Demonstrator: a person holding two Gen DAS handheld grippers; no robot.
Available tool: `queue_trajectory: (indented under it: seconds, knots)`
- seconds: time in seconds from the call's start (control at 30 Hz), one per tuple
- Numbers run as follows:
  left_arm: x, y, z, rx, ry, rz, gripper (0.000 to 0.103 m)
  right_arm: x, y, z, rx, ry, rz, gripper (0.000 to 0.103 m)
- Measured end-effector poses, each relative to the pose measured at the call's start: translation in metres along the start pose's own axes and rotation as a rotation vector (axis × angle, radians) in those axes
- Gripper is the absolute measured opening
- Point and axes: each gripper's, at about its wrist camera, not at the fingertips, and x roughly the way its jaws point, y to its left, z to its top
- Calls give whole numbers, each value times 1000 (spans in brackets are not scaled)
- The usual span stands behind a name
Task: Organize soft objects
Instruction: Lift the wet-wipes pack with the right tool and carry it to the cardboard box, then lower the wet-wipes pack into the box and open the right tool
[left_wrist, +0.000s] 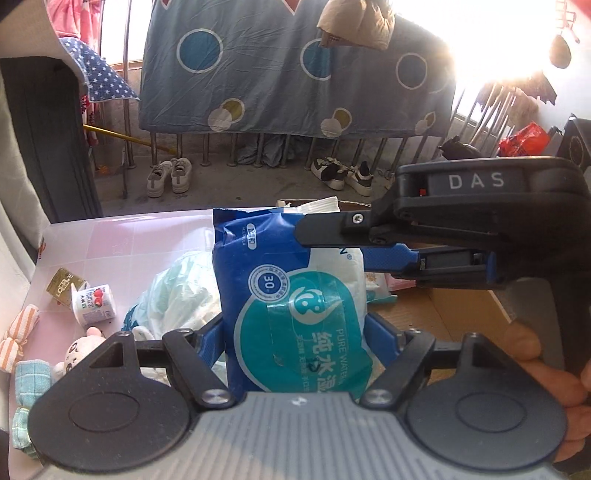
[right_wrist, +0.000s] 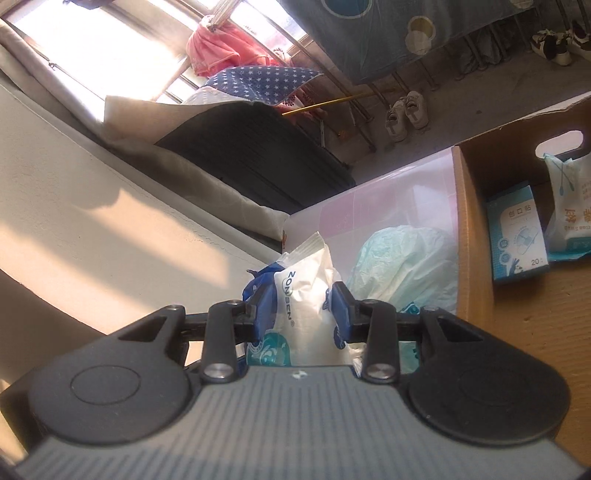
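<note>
A blue and white wet-wipes pack (left_wrist: 288, 295) stands upright between the blue pads of my left gripper (left_wrist: 295, 332), which is shut on its lower part. My right gripper (left_wrist: 332, 236) comes in from the right and is shut on the pack's upper right side. In the right wrist view the pack (right_wrist: 306, 295) sits pinched between the right gripper's (right_wrist: 301, 306) blue pads. A crumpled pale green plastic bag (left_wrist: 177, 291) lies behind the pack on the pink table (left_wrist: 129, 236). A cardboard box (right_wrist: 476, 236) stands to the right.
On the table's left are a small yogurt cup (left_wrist: 94, 304), a gold packet (left_wrist: 64, 284), a striped cloth roll (left_wrist: 16, 339), a plush toy (left_wrist: 79, 354) and a green checked cloth (left_wrist: 27, 391). The box holds a small blue carton (right_wrist: 517, 236) and a white pouch (right_wrist: 569, 206).
</note>
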Motion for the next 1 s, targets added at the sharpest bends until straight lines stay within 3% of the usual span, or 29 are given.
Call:
queue_trajectory:
  seconds: [0.27, 0.5, 0.6, 0.8, 1.0]
  knots:
    - [77, -62, 4, 96, 130, -24, 79, -40, -103, 7, 182, -30, -38, 37]
    - [122, -85, -3, 202, 219, 17, 79, -16, -180, 10, 328, 25, -40, 37]
    - [122, -92, -6, 237, 214, 6, 80, 0, -211, 7, 391, 64, -28, 38]
    - [110, -92, -5, 282, 185, 13, 80, 34, -250, 1, 458, 135, -132, 41]
    - [79, -64, -4, 243, 125, -21, 80, 37, -239, -1, 388, 132, -193, 40]
